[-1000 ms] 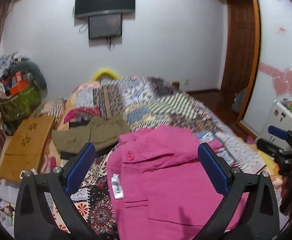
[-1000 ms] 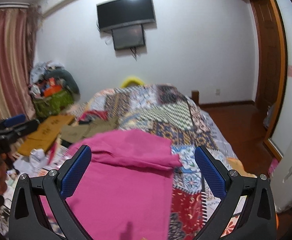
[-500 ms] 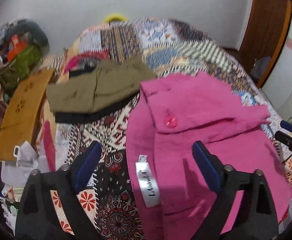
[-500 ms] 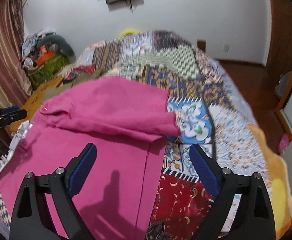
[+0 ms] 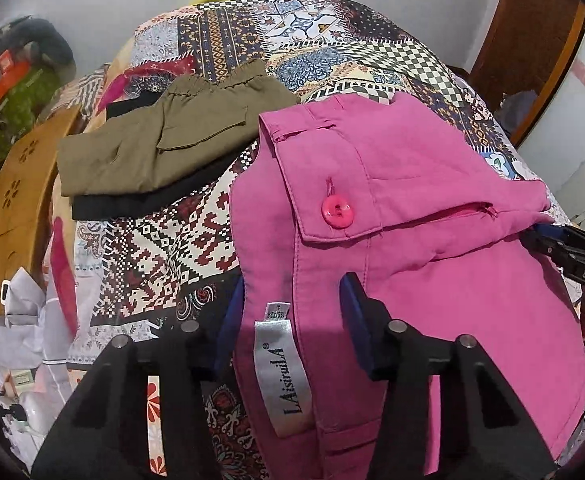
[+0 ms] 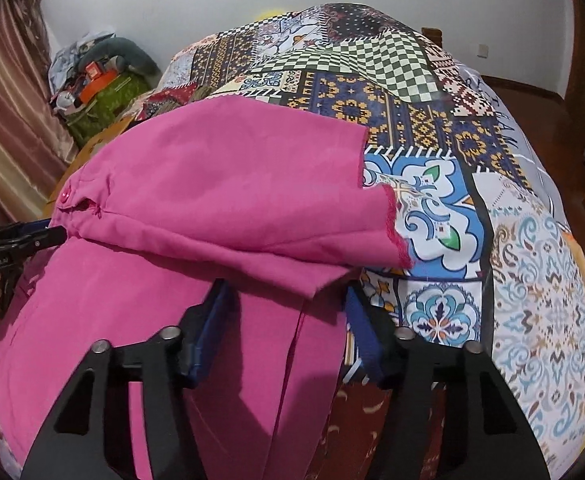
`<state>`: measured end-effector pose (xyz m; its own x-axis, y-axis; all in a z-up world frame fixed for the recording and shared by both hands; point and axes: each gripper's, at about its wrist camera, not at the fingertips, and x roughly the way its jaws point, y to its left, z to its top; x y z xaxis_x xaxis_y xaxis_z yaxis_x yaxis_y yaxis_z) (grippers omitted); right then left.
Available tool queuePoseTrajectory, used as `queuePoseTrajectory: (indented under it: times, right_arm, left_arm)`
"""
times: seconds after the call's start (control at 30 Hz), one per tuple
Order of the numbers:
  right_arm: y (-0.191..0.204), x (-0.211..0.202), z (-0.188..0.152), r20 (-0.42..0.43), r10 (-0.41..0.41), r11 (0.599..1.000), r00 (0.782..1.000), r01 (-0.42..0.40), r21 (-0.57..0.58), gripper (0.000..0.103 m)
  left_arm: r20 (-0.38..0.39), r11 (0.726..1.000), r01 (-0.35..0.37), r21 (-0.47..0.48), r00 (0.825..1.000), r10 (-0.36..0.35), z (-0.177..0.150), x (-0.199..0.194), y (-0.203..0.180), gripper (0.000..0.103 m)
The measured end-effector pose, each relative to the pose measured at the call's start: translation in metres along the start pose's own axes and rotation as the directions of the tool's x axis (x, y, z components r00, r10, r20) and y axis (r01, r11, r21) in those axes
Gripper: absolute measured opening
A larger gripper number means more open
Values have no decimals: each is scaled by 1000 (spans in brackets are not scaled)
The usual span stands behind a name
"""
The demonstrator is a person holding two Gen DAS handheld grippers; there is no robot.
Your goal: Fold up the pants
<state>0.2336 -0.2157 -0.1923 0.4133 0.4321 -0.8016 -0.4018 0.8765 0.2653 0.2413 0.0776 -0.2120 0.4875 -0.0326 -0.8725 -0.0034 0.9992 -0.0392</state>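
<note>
Pants (image 5: 432,240), pink and partly folded on the patchwork bedspread (image 6: 432,128), have been closed in on during the last second: both grippers have been lowered and their jaws narrowed. The left gripper (image 5: 292,300) is now set astride the waistband edge by the label (image 5: 282,376), the right gripper (image 6: 288,300) astride the leg hem; neither is seen fully clamped. A pinch at both ends is judged imminent, so that another fold can be made. Farther off, olive shorts (image 5: 164,136) lie apart, untouched.

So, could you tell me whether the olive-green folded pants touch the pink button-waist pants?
Apart: the left wrist view shows patterned bedspread between the olive-green pants and pink pants.
</note>
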Motion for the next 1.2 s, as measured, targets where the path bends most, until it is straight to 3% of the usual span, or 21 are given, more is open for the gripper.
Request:
queuePoseTrajectory:
  times: [0.17,0.3,0.47,0.73,0.87,0.97,1.1,1.2]
  right_arm:
    - [5,2,1,-11,-10,999,1000,10,-32,20]
    - [17,3,0,-19,-83,990,996,80,-114,8]
    - [17,-3,-7,-50,-116,982,992,107,-155,5]
    - [11,-17,-17,-54,-94,994,994,90,-69,4]
    - [2,-34,-9,-29,-60,998,998,60,-6,12]
    - [0,-48,-1,27,-56,998,998,56,3,31]
    - [-3,-56,14,96,-69,998,993,69,5,56]
    - [-8,-42,22,94,-73,997,993,72,20,65]
  left_arm:
    - [13,1000,-18,11,1000,17,-1,-2,0,40]
    - [16,999,-38,29,999,37,-2,-6,3,34]
    - [18,999,-37,14,999,37,-8,-10,8,34]
    - [27,996,-71,58,997,70,-4,-25,2,34]
    - [72,997,-52,59,996,48,10,-42,1,41]
    - [82,998,-29,50,996,25,24,-42,0,48]
    - [22,997,64,38,998,-65,39,-23,-4,53]
    - [-38,997,79,18,996,-78,45,-2,-6,53]
